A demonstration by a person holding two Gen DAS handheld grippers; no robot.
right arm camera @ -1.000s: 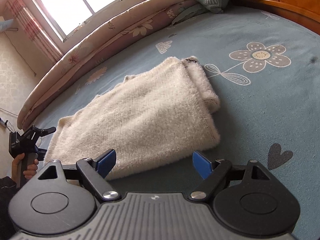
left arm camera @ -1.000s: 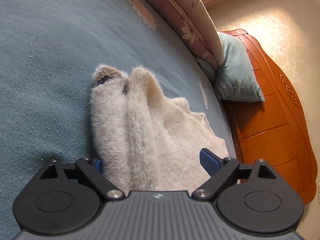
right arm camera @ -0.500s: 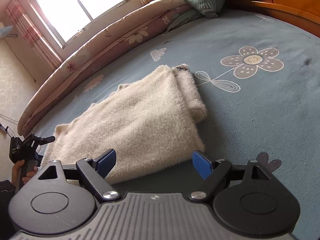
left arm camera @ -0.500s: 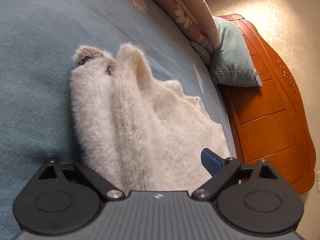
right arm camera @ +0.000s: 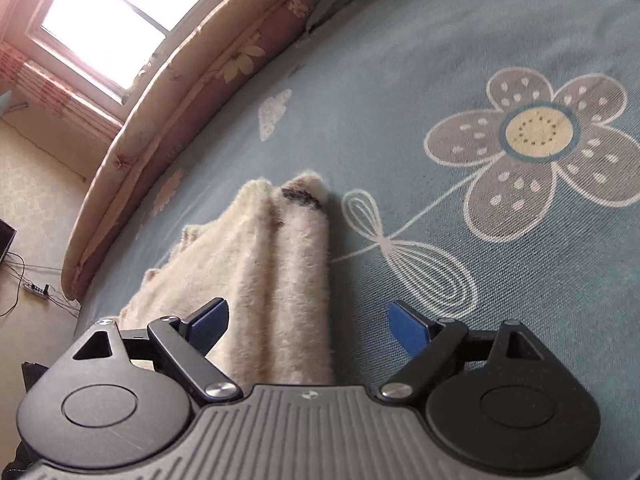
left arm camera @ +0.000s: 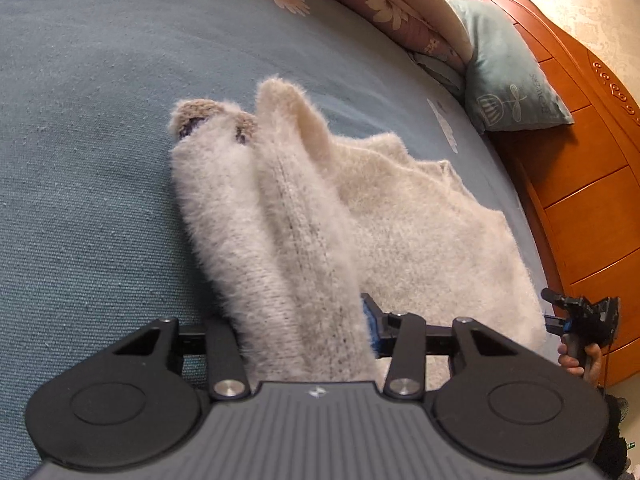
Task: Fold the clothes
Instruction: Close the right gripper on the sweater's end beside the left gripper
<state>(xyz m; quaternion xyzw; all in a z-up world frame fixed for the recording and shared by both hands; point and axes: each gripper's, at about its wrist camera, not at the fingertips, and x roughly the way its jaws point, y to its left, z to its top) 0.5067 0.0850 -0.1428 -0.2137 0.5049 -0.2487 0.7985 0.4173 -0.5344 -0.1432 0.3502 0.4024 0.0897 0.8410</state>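
Now, by label:

Garment: fluffy cream sweater, partly folded, lying on the blue bedsheet; long rolled fold running from near to far, brown-trimmed cuff at its far end.

Left gripper: jaws just closing, now pinching the near end of the thick rolled fold; blue pad visible on the right side pressed into the pile, left pad buried behind the wool.

Right gripper: fingers spread wide, nothing pinched; near edge of the sweater lying between them, right-hand pad over bare bedsheet.

Surroundings: teal pillow and wooden headboard far right in the left wrist view; window far left in the right wrist view.

Step, judged: securing two near corners ahead of a lift and fold toward the far end.

Risk, partial bite: left pinch likely holding several layers of loose knit; outer layer alone caught, inner layers sliding free on lifting, fold falling open.

Risk, missed edge: right jaws straddling only the sweater's right margin; closing there, possibly grabbing sheet along with wool, or wool fuzz only.

Risk, uneven lift: one side raised before the other gripped, dragging the garment sideways and skewing the fold.

Risk, stretch: hard pull on soft knit, distorting the hem.
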